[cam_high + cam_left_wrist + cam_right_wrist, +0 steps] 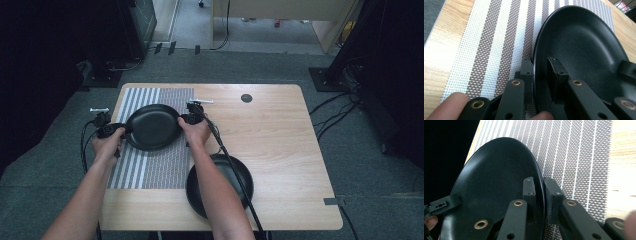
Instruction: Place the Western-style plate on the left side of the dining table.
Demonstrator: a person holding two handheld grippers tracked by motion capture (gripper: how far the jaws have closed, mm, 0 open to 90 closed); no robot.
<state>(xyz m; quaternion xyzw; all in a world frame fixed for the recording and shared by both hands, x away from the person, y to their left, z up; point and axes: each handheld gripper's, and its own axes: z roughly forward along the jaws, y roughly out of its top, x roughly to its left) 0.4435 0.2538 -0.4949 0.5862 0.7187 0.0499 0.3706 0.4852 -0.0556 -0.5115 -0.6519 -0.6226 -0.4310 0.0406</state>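
Both grippers clamp the empty black plate over the striped mat, left gripper and right gripper pinching opposite rims, near the table's left edge.

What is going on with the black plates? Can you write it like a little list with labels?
Held thing: black plate, over the striped placemat
Left gripper: shut on the plate's left rim, one jaw inside, one outside
Right gripper: shut on the plate's right rim, the same way
Second plate: black, on the bare wooden table, near the front edge, partly under the right forearm
Placemat: grey and white stripes, on the table's left part
Lifted or resting: cannot tell
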